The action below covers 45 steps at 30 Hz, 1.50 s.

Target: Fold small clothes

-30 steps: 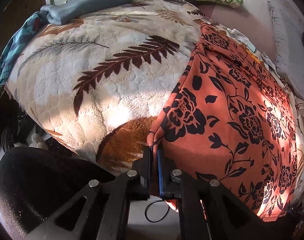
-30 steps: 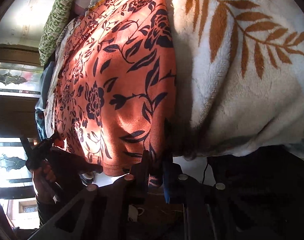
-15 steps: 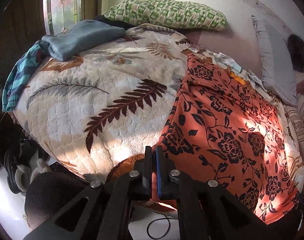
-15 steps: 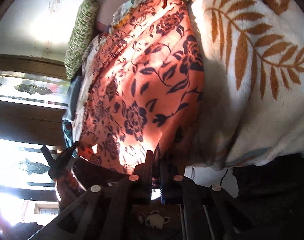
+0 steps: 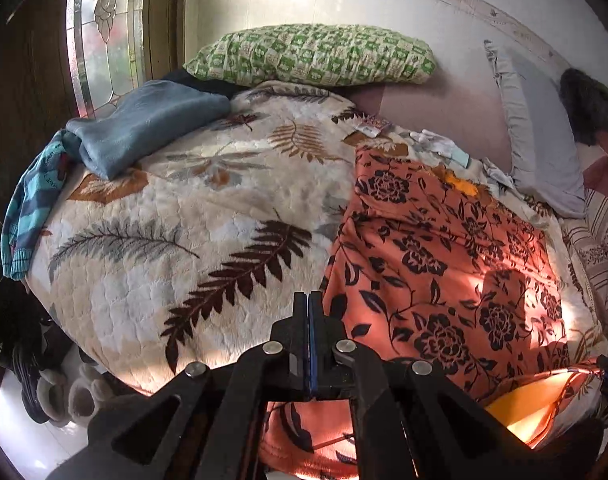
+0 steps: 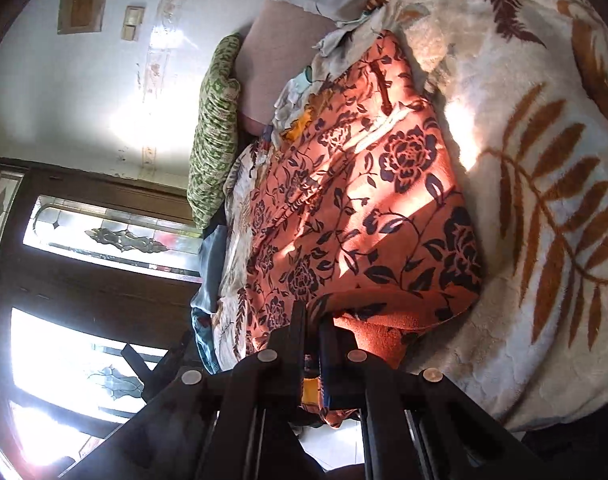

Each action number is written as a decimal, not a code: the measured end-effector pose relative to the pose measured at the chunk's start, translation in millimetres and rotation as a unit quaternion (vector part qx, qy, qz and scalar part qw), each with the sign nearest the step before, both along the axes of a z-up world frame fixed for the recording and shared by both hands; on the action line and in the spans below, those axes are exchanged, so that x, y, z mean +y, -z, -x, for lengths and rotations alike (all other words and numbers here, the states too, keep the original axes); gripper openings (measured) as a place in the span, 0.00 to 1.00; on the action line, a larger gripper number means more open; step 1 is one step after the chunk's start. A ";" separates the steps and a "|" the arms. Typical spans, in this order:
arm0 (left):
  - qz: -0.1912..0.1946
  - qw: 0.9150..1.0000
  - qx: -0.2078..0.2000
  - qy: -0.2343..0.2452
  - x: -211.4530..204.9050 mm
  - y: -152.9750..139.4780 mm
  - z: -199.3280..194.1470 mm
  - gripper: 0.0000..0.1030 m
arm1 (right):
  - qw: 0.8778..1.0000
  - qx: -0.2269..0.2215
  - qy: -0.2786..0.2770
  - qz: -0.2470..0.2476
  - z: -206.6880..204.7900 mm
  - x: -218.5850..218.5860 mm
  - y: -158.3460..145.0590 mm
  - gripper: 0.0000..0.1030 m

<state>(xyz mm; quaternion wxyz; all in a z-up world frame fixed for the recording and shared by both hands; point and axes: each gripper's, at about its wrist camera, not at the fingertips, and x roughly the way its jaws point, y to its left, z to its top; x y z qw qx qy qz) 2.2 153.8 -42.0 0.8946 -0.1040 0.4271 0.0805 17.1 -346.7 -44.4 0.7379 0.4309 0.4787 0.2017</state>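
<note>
Both the left gripper [image 5: 308,300] and the right gripper [image 6: 309,320] pinch the near edge of the orange floral garment [image 5: 443,280] lying on the leaf-patterned blanket [image 5: 176,240].

I see a bed spread with a plush cream blanket printed with brown fern leaves [image 5: 192,240]. On it lie an orange cloth with black flowers [image 5: 443,264] at right, a folded grey-blue fleece [image 5: 148,128] far left, and a green-checked pillow [image 5: 311,56] at the far end.
</note>
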 end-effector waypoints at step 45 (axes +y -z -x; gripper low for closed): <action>0.111 0.992 -0.006 0.059 17.8 -0.7 25.7 0.05 | 0.995 0.017 -0.035 0.087 66.1 0.3 -0.3 0.07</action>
